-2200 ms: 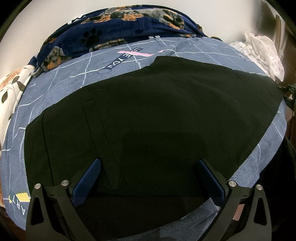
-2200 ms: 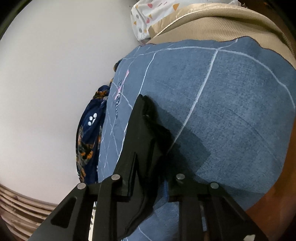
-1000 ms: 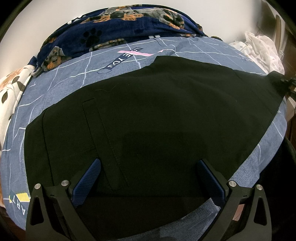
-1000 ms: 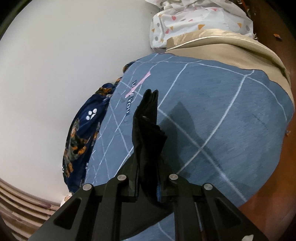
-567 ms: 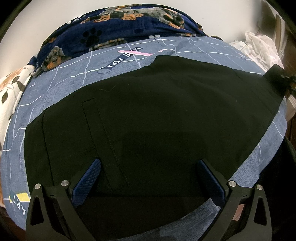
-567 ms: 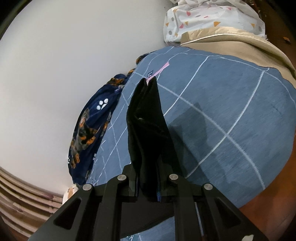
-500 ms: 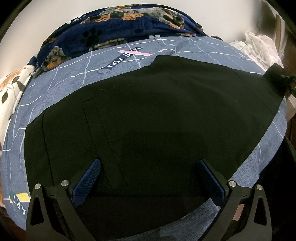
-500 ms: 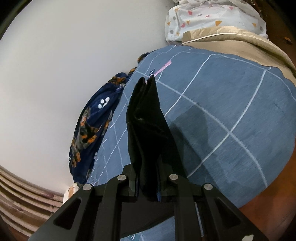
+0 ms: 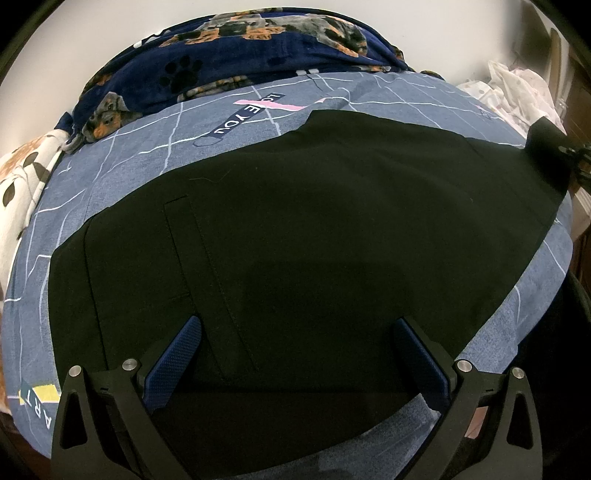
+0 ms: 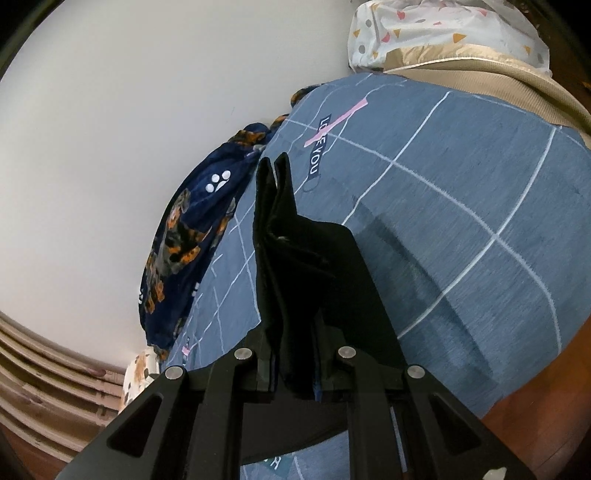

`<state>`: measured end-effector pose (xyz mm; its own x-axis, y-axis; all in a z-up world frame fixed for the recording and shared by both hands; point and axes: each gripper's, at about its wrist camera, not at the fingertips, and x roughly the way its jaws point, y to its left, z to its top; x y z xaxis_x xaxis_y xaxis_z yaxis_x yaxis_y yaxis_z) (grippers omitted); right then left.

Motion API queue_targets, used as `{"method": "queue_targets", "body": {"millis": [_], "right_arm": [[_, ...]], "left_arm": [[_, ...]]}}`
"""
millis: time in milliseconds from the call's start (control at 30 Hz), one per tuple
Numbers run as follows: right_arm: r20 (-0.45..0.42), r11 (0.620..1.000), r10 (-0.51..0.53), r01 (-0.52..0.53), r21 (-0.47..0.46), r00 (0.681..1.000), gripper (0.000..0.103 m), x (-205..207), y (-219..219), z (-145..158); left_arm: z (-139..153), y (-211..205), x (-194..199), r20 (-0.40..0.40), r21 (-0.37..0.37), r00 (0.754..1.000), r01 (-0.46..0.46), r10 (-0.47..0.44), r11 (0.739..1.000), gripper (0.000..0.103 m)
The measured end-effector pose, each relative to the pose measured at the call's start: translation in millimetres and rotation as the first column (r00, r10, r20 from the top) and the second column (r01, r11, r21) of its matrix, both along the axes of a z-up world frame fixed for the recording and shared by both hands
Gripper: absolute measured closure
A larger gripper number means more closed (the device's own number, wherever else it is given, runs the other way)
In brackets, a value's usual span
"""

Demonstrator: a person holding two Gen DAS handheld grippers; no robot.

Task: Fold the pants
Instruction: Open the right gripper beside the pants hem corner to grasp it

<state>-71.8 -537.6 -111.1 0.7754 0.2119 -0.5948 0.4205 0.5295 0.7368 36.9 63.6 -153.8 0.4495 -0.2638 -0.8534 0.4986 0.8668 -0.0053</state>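
The black pants (image 9: 314, 229) lie flat across a blue grid-patterned bed sheet (image 9: 129, 173), waist end at the left, leg end at the right. My left gripper (image 9: 295, 347) is open and hovers low over the near edge of the pants, blue pads (image 9: 177, 350) wide apart. My right gripper (image 10: 293, 373) is shut on the leg end of the pants (image 10: 295, 258) and holds it lifted off the sheet (image 10: 461, 192). That lifted corner shows at the far right in the left wrist view (image 9: 546, 147).
A navy dog-print blanket (image 9: 240, 48) lies along the wall behind the sheet. White patterned fabric (image 9: 517, 88) is bunched at the right, and a white leaf-print cloth (image 9: 22, 177) at the left. A beige cover (image 10: 480, 70) and white pillow (image 10: 424, 26) lie past the sheet.
My right gripper has raised the leg end of the pants higher off the sheet and swung it toward the middle of the bed. The left gripper has not moved.
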Motion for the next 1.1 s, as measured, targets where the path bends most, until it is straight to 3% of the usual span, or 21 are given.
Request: {"method": "queue_targets", "body": {"millis": [1100], "right_arm": [[-0.084, 0.967, 0.252, -0.249, 0.047, 0.964, 0.089, 39, 90, -25]], "left_arm": [[0, -1, 0, 0.000, 0.001, 1.000, 0.000, 0.000, 1.000, 0.000]]}}
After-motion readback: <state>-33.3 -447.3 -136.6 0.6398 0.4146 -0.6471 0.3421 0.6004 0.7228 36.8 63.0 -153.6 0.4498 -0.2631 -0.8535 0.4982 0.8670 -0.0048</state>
